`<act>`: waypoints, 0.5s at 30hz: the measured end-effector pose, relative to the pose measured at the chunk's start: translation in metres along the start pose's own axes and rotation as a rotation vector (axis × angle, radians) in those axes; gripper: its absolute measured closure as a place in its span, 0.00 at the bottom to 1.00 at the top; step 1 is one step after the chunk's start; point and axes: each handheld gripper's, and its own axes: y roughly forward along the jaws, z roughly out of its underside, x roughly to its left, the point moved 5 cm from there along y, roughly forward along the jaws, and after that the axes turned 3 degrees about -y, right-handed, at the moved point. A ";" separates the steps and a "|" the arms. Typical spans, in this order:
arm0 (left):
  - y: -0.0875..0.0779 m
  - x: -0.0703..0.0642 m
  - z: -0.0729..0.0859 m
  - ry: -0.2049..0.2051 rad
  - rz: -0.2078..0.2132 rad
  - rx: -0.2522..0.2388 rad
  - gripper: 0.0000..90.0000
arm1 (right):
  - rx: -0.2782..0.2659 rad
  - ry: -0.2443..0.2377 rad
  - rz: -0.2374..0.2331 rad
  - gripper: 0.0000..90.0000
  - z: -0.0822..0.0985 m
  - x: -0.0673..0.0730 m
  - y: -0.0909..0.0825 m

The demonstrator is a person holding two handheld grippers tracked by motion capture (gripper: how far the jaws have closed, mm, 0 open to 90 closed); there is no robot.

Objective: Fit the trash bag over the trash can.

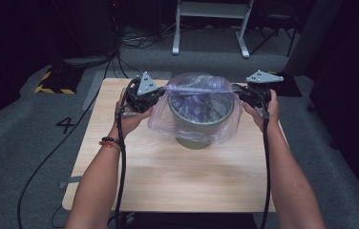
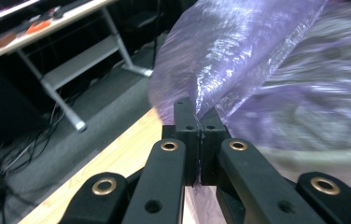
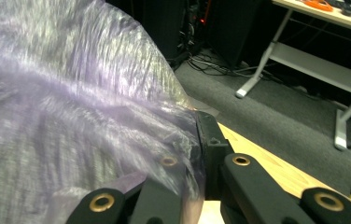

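You hold two grippers, one per hand. Left gripper (image 1: 154, 95): jaws clamped on left edge of one purple plastic bag (image 1: 196, 89). Right gripper (image 1: 241, 94): jaws pinching right edge of same bag. Bag stretched between them, draped over one grey bin (image 1: 197, 125). Bin stands upright at far middle of one wooden table (image 1: 168, 176).
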 end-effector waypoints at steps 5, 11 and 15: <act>0.018 0.012 0.004 -0.053 -0.003 0.042 1.00 | 0.024 0.025 0.021 0.97 0.009 -0.008 0.004; 0.039 0.018 0.008 -0.066 -0.057 0.070 0.95 | 0.057 0.070 0.055 0.98 0.021 -0.017 0.013; 0.050 0.022 0.016 -0.091 -0.065 0.095 0.98 | 0.081 0.098 0.040 0.98 0.032 -0.020 0.022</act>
